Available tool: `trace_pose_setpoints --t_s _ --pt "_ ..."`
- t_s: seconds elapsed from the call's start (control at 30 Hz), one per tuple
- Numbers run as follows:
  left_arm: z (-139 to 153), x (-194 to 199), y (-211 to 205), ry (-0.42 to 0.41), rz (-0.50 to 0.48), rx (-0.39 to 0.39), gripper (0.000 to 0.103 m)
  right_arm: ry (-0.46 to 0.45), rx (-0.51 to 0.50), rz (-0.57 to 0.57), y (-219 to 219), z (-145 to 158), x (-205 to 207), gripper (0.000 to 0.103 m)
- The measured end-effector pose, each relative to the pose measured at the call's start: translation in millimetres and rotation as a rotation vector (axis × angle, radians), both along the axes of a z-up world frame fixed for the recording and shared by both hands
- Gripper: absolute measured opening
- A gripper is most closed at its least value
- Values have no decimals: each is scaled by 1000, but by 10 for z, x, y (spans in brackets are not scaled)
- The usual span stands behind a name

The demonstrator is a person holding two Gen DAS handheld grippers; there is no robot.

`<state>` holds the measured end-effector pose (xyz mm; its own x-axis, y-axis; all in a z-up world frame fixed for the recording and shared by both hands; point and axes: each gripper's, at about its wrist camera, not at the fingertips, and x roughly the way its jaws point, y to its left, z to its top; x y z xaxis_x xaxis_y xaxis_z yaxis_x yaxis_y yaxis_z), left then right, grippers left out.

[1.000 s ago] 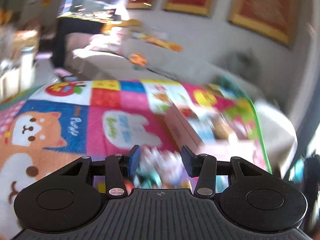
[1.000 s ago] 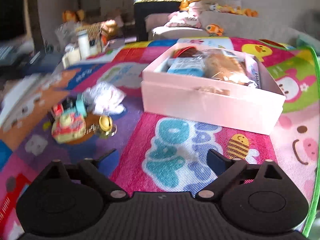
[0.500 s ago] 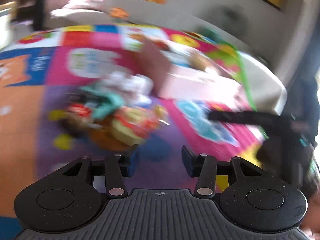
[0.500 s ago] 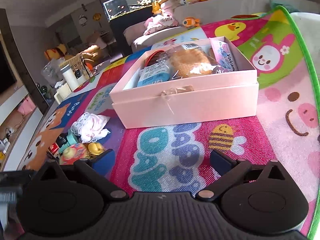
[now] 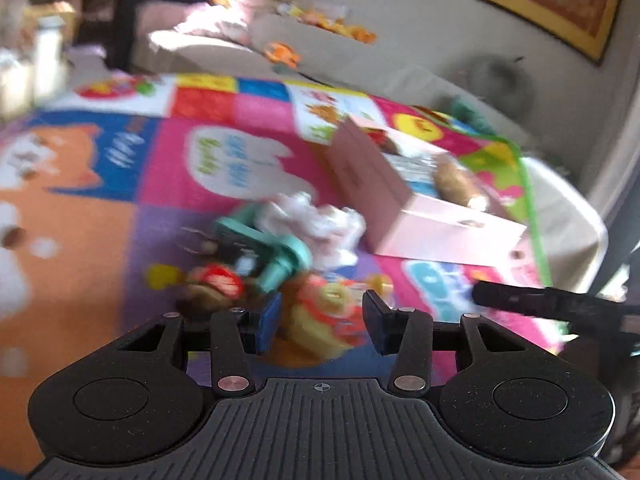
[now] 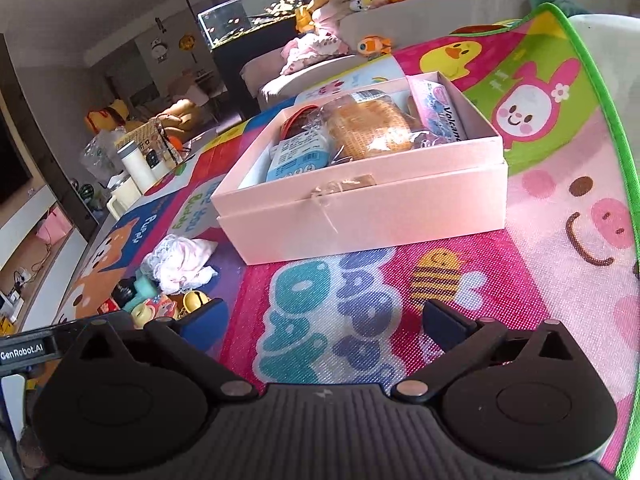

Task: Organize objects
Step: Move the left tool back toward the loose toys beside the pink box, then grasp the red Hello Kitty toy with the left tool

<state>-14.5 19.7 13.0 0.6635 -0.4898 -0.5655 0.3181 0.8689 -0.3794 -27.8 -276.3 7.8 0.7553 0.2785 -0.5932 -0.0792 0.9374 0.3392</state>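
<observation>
On the play mat [image 6: 560, 208], I am lining the half-open, empty left gripper [image 5: 322, 322] up on the toy pile [image 5: 280, 272] beside the part-filled pink box [image 6: 360, 200], while the right gripper [image 6: 324, 320] is idling wide open and empty.

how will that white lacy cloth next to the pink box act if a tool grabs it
The white lacy cloth lies crumpled in soft folds, so it will probably be floppy and drape from a pinch. It looks thin, so likely very light. Its frilly edge touches the teal toy, so it might snag or drag it.
</observation>
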Motion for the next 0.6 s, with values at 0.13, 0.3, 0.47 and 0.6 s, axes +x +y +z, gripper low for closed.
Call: trace_pose_setpoints --t_s 0.13,0.3,0.47,0.6 --pt "-4 -194 -354 8 -308 20 50 -3 22 -42 -60 -4 -6 103" --pt "10 -468 -653 -116 -387 208 50 -3 44 -65 -113 -12 -3 103" --pt "76 -223 -483 -117 -152 226 48 -3 45 -65 -113 -5 2 103" --pt "52 -11 -406 -40 -133 149 49 -3 45 -64 -116 -6 1 103"
